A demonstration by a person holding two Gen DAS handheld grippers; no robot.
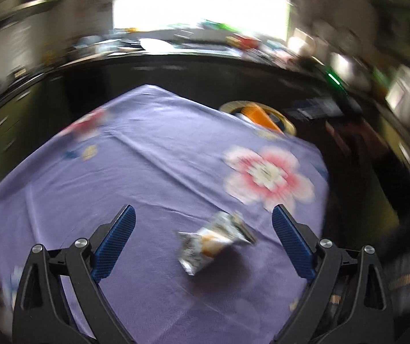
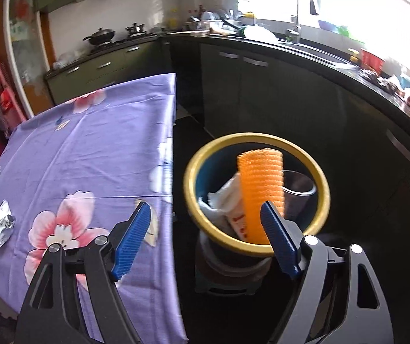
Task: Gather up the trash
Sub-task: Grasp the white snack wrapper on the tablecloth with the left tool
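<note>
A crumpled silver snack wrapper (image 1: pixel 215 240) lies on the purple flowered tablecloth (image 1: pixel 147 172). My left gripper (image 1: pixel 203 215) is open above it, fingers wide on either side, not touching it. The wrapper also shows in the right wrist view (image 2: pixel 3 223) at the far left. My right gripper (image 2: pixel 205 209) is open and empty, over the near rim of the yellow-rimmed bin (image 2: pixel 193 172) beside the table. In the bin stand an orange ribbed piece (image 2: pixel 262 192), white paper (image 2: pixel 225 197) and a clear plastic cup (image 2: pixel 299 189). The bin also shows in the left wrist view (image 1: pixel 288 123).
The bin stands on a low stool (image 2: pixel 225 281) on the dark floor off the table's right edge. Dark cabinets and a black counter (image 2: pixel 305 57) with a sink, dishes and pots run behind. The left wrist view is motion-blurred.
</note>
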